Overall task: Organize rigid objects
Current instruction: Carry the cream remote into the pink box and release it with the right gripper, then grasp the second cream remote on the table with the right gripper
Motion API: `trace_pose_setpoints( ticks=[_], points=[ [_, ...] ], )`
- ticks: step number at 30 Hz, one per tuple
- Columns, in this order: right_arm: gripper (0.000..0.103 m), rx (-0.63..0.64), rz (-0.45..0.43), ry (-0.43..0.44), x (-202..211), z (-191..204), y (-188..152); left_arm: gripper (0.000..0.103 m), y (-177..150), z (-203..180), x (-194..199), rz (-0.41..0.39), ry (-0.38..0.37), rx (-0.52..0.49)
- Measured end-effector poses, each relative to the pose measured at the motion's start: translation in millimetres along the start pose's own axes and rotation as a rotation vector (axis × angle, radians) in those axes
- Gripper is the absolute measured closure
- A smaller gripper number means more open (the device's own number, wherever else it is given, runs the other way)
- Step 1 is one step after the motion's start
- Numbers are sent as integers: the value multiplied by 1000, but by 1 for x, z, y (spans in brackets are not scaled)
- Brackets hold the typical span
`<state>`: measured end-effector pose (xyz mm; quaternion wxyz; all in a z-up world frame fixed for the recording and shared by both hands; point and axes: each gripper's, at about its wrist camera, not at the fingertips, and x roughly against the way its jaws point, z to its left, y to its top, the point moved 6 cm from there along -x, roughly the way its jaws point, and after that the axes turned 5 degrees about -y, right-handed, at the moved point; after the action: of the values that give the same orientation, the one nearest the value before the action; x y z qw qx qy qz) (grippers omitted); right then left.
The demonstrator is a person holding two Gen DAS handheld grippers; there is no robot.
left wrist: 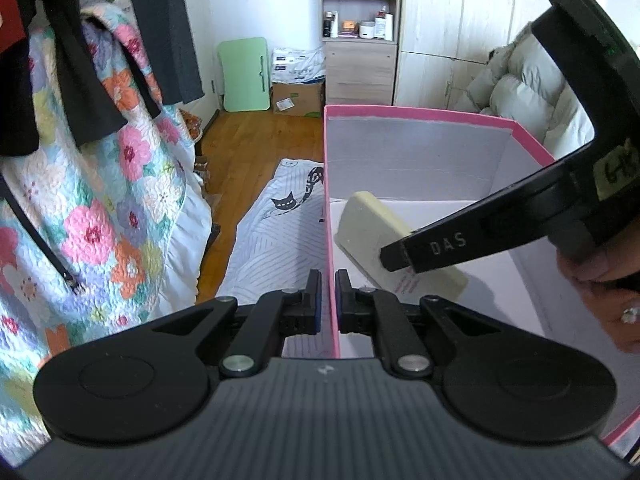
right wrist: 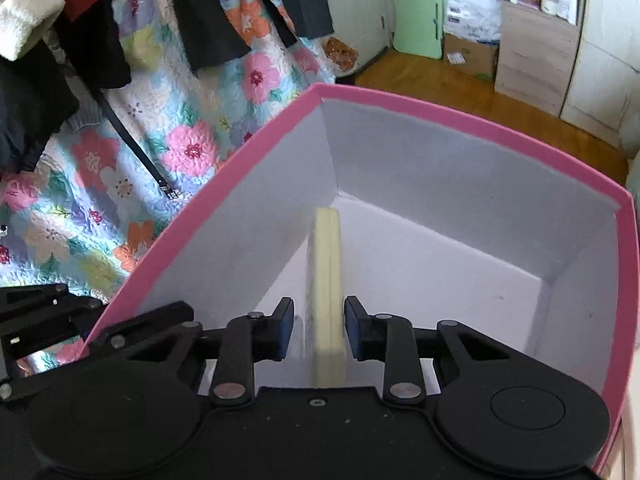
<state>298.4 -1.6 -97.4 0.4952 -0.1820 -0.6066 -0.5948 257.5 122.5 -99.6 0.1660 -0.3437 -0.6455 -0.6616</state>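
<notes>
A pink box (left wrist: pixel 420 111) with a white inside stands open at the top. My left gripper (left wrist: pixel 329 282) is shut on the box's left wall, one pad on each side of it. Inside the box a cream flat block (left wrist: pixel 368 224) stands on its narrow edge (right wrist: pixel 328 264). My right gripper (right wrist: pixel 320 312) reaches down into the box with the block between its fingers. The right pad lies against the block and a narrow gap shows at the left pad. In the left wrist view one right finger (left wrist: pixel 424 252) crosses the block's broad face.
A floral quilt (right wrist: pixel 180 148) with dark clothes and a belt (right wrist: pixel 132 148) lies left of the box. A cat-print cloth (left wrist: pixel 276 232) lies beside the wall. Wooden floor, a cardboard box (left wrist: pixel 298 98), a shelf unit (left wrist: pixel 360 40) and a padded jacket (left wrist: pixel 520 92) are behind. A hand (left wrist: pixel 600 288) holds the right gripper.
</notes>
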Motion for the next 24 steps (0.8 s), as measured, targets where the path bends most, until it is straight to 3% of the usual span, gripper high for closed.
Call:
trace_pose_setpoints(
  ticks=[3, 6, 11, 16, 20, 24],
  points=[
    [69, -115, 38, 128, 0, -6, 2, 97, -1, 0, 0, 1, -5, 42],
    [69, -95, 25, 114, 8, -2, -1, 96, -2, -2, 1, -6, 11, 62],
    [69, -138, -8, 164, 37, -6, -2, 96, -1, 0, 0, -8, 16, 69],
    [69, -112, -119, 164, 90, -21, -17, 96, -1, 1, -1, -9, 18, 73],
    [66, -119, -217, 98, 128, -53, -33, 95, -2, 0, 0, -9, 24, 65],
    [65, -147, -233, -83, 150, -107, -54, 95, -3, -1, -1, -7, 40, 46]
  ],
)
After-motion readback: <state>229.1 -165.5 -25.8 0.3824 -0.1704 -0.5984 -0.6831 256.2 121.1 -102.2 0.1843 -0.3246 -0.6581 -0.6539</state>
